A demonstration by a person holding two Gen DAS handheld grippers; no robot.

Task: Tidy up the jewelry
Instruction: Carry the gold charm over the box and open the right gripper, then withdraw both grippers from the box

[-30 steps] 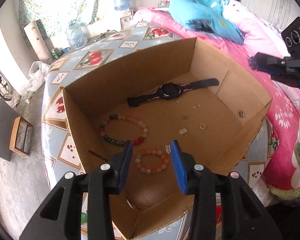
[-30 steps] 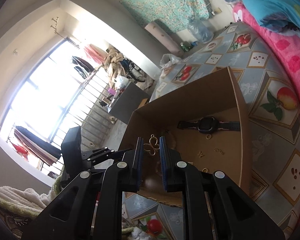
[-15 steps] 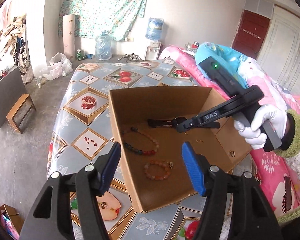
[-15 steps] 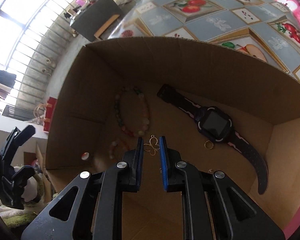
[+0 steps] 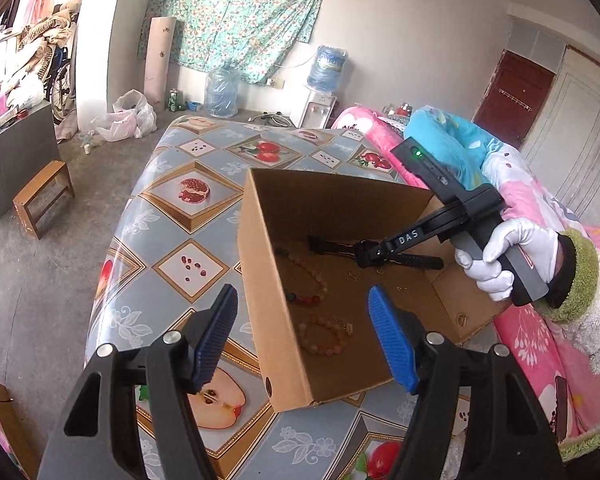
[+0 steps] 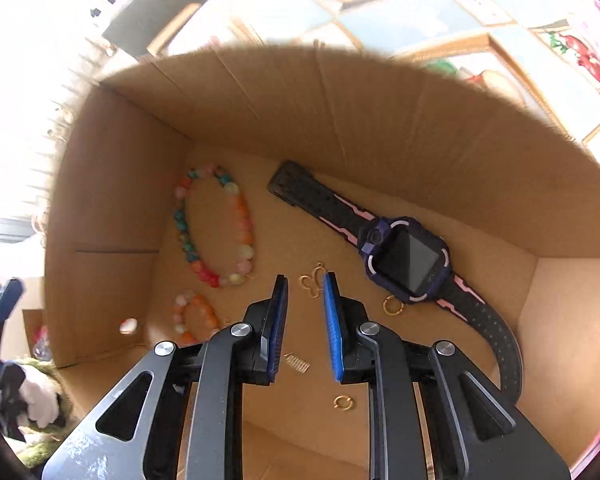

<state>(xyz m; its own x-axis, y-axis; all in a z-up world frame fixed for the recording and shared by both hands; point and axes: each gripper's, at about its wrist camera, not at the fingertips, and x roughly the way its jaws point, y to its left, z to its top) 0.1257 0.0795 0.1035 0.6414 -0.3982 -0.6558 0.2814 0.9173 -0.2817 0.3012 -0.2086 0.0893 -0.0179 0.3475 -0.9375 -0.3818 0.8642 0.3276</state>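
Observation:
An open cardboard box (image 5: 260, 280) stands on the table. On its floor (image 6: 260, 100) lie a black and pink watch (image 6: 408, 256), a long multicoloured bead bracelet (image 6: 216, 224), a small orange bead bracelet (image 6: 192, 316), two gold rings (image 6: 393, 306) and a small spring clip (image 6: 297, 362). My right gripper (image 6: 305, 280) points down into the box, jaws opening. A gold butterfly charm (image 6: 314, 280) sits loose at its tips, with the pads not pressing it. My left gripper (image 5: 302, 294) hovers outside the box's near corner, jaws opening, nothing between them. A white-gloved hand (image 5: 496, 256) holds the right gripper.
The table wears a fruit-patterned cloth (image 5: 188, 216). A pink bed (image 5: 540, 340) runs along its right side. A wooden stool (image 5: 44, 196) stands on the floor at the left, and water bottles (image 5: 222, 94) stand by the far wall.
My right gripper swung down into the box with the butterfly charm, and its jaws have parted off the charm. My left gripper drew back from the box and widened.

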